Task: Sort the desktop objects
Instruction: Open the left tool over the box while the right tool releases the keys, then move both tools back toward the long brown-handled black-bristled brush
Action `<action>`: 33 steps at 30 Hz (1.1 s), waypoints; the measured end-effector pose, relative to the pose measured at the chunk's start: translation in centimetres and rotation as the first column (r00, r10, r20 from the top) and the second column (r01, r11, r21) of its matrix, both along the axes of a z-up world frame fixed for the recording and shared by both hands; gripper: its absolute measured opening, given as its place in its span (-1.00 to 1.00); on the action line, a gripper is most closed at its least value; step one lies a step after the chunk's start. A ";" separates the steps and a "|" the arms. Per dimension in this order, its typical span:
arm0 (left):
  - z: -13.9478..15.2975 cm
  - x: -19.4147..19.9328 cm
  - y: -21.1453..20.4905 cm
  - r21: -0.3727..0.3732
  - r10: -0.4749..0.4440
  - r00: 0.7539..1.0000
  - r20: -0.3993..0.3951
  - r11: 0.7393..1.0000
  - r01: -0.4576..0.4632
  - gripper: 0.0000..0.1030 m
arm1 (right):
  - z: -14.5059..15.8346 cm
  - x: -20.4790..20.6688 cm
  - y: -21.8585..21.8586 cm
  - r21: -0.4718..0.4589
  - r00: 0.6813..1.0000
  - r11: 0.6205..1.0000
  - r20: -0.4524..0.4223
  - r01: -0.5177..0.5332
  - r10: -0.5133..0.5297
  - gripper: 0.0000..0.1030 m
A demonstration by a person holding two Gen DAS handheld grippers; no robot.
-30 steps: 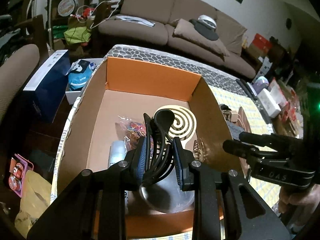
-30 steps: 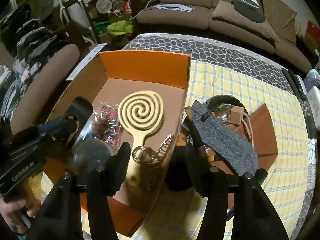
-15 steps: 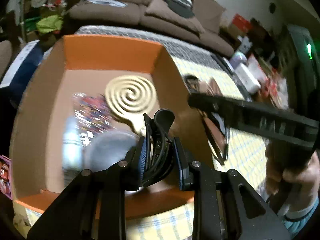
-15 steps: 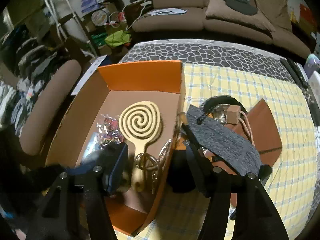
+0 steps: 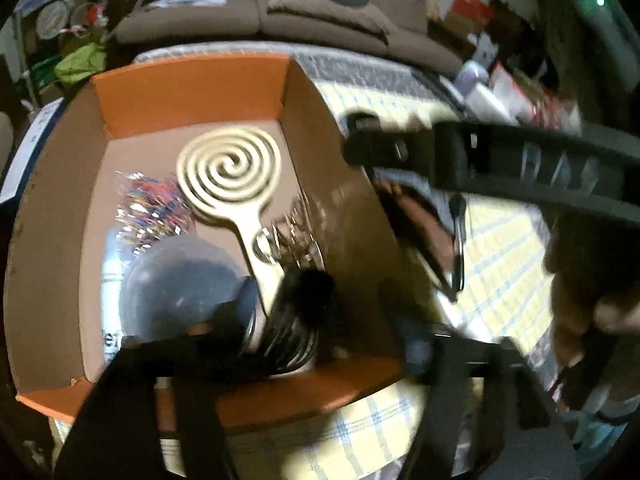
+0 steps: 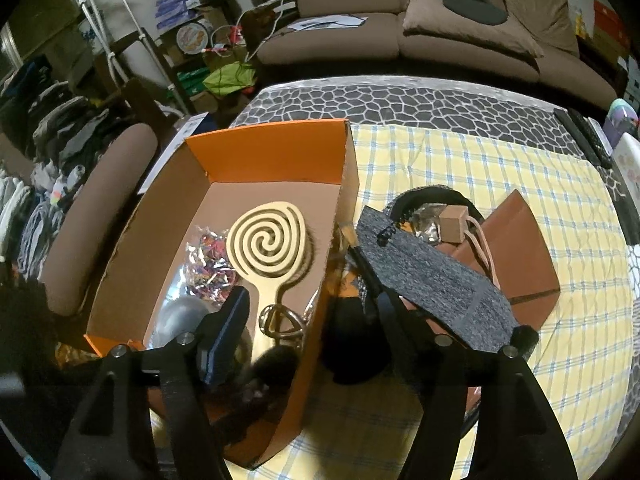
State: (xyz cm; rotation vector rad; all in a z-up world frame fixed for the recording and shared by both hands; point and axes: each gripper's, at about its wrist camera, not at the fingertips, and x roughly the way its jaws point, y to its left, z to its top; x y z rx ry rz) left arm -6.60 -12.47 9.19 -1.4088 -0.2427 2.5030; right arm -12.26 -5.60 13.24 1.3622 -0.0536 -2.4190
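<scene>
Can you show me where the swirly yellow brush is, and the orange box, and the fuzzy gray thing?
swirly yellow brush (image 6: 266,242): right wrist view, middle of its spiral head.
orange box (image 6: 264,156): right wrist view, inside of its far wall.
fuzzy gray thing (image 6: 436,280): right wrist view, middle of its flat top.

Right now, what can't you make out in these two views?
- Black hair claw, left wrist: motion-blurred; contact with opening left gripper unclear.
- Clear dome, right wrist: hidden behind the finger.
- Grey felt pouch, right wrist: covers the items beneath.
</scene>
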 end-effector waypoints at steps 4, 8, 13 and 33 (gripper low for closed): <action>2.0 0.3 -2.2 0.069 0.089 0.992 -0.084 0.994 -0.083 0.48 | -0.1 -0.1 0.8 -0.022 1.000 1.000 0.001 0.019 -0.019 0.51; 2.9 0.1 -4.0 0.142 0.166 0.979 -0.119 0.979 -0.149 0.83 | -0.2 -0.3 1.7 -0.043 0.999 0.998 0.006 0.041 -0.040 0.72; 3.1 -0.3 -4.4 0.144 0.198 0.970 -0.138 0.973 -0.179 0.99 | -0.4 -0.1 2.7 -0.002 0.998 0.998 -0.028 0.063 -0.063 0.99; 2.9 -1.6 5.1 -0.051 0.102 0.978 -0.183 0.992 -0.113 1.00 | -0.7 0.0 10.3 0.008 0.982 0.982 -0.015 0.187 -0.186 0.99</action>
